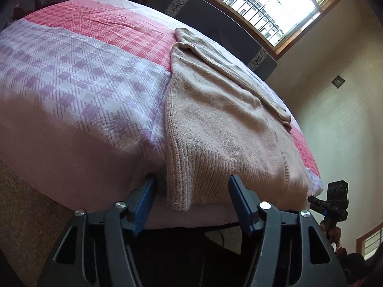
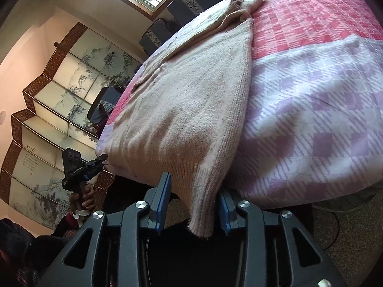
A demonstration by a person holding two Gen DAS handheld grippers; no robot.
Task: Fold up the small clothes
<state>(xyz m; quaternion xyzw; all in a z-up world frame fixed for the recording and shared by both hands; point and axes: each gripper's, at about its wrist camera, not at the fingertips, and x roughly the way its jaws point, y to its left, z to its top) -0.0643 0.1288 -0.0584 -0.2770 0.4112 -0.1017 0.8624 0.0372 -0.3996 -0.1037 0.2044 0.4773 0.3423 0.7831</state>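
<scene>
A beige knit sweater (image 1: 222,119) lies on a bed, its ribbed hem hanging over the near edge. It also shows in the right wrist view (image 2: 186,100), one sleeve folded across its top. My left gripper (image 1: 192,186) is open, its blue pads either side of a hanging hem corner, not closed on it. My right gripper (image 2: 195,191) is open with the other hem corner hanging between its pads. Each view shows the other gripper at the bed edge: the right gripper (image 1: 313,199) and the left gripper (image 2: 103,159).
The bed has a pink and lilac checked cover (image 1: 79,71). A folding painted screen (image 2: 55,100) stands beside the bed. A window (image 1: 270,2) and dark cushions (image 1: 215,28) lie beyond it. Carpet (image 1: 26,205) covers the floor below.
</scene>
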